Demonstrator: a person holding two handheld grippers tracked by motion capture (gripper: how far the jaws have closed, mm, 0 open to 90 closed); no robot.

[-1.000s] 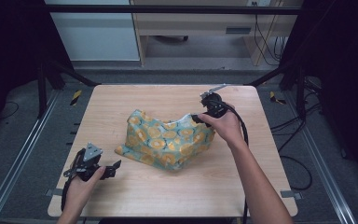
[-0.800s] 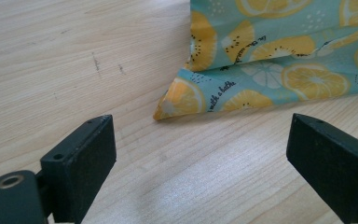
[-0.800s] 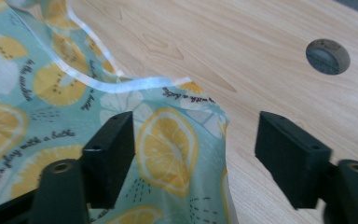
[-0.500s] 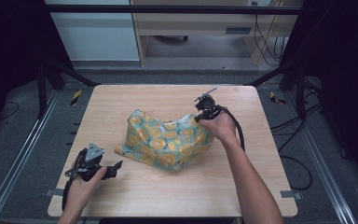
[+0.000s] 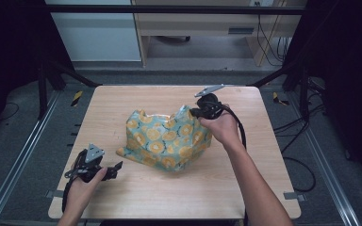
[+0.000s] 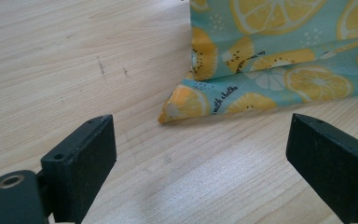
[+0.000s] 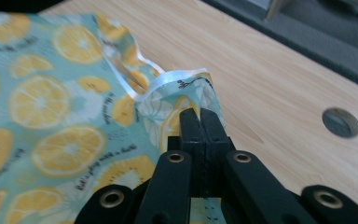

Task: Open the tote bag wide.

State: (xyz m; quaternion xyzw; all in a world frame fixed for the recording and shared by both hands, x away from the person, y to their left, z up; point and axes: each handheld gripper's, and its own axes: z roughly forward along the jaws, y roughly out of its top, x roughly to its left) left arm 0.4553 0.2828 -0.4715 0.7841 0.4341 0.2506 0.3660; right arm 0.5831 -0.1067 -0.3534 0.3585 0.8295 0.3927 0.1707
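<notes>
while jaws pinch cloth [image 7: 65,116] (edge lifted)

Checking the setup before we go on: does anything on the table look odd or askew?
Only the lemon-print cloth: it lies rumpled, one corner pinched and lifted by the right tool. The left tool is open, apart from it.
</notes>
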